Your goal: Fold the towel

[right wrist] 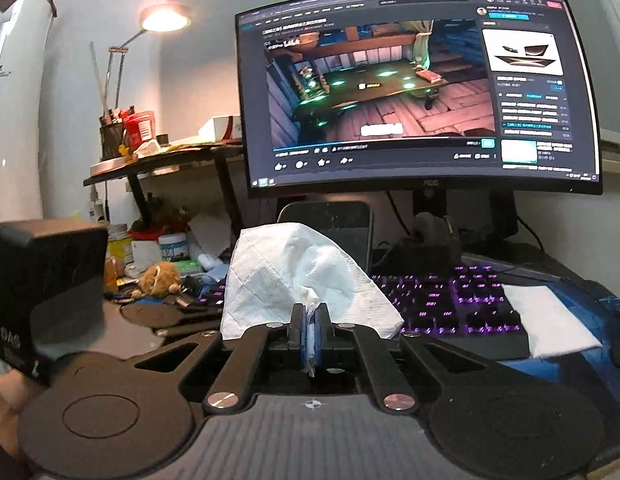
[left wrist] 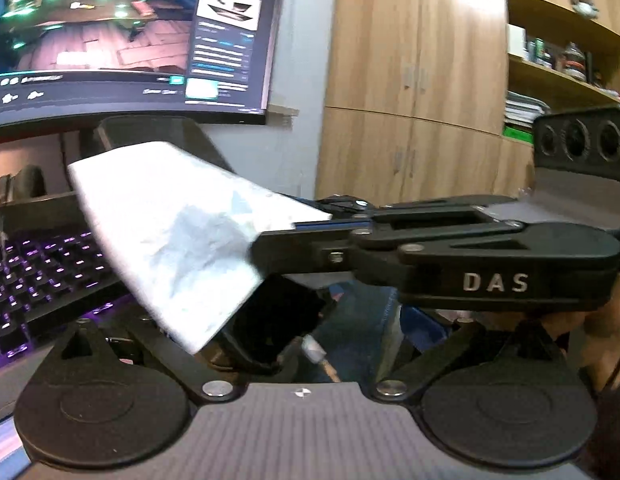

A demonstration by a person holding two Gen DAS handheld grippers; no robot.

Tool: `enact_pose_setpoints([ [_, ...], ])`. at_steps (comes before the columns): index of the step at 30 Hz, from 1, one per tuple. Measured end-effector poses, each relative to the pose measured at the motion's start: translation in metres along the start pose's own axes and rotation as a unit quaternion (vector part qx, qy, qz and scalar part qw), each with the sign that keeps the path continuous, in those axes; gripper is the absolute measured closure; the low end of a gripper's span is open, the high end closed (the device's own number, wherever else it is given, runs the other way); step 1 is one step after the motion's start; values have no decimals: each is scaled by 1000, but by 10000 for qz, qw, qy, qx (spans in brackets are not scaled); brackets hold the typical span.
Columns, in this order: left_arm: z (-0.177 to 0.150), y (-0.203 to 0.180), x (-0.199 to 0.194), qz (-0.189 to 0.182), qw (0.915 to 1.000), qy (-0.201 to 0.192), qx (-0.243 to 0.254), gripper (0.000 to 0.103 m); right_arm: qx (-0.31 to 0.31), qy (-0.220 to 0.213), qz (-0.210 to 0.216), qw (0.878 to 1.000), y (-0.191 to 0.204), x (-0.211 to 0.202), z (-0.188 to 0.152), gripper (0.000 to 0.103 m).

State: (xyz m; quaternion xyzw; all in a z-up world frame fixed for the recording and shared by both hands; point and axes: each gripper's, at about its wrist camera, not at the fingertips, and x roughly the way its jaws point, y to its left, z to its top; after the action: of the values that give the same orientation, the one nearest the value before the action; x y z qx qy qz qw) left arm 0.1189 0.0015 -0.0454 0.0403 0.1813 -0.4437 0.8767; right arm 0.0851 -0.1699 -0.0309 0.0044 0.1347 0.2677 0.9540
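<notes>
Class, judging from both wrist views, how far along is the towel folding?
Done: one folded towel lies beside the keyboard. In hand: the right gripper pinches a paper towel in the air, creased loosely. Left: laying it down flat. The left gripper's fingers are hidden.

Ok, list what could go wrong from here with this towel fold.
1. The right hand-held gripper pinches only a bunched bit of the thin paper towel; a pull could tear it or slip it free.
2. The left hand-held gripper is open, and the right one crosses just ahead of it; closing in may knock them together.
3. The towel hangs above the lit keyboard, an uneven surface that may give a crooked crease.
</notes>
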Motion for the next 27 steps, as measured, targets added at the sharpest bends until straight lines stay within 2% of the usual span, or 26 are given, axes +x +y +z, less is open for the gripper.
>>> enact_pose_setpoints([
  [8, 0, 0, 1, 42, 10000, 0, -11, 0, -203, 90, 210, 9995, 8, 14, 12, 98],
  [12, -1, -1, 0, 53, 10000, -5, 3, 0, -397, 76, 60, 9992, 10, 22, 23, 98],
  [21, 1, 0, 0, 32, 10000, -15, 25, 0, -79, -40, -38, 10000, -2, 3, 0, 98],
  [27, 2, 1, 1, 34, 10000, -11, 38, 0, -337, 46, 29, 9994, 8, 7, 5, 98],
])
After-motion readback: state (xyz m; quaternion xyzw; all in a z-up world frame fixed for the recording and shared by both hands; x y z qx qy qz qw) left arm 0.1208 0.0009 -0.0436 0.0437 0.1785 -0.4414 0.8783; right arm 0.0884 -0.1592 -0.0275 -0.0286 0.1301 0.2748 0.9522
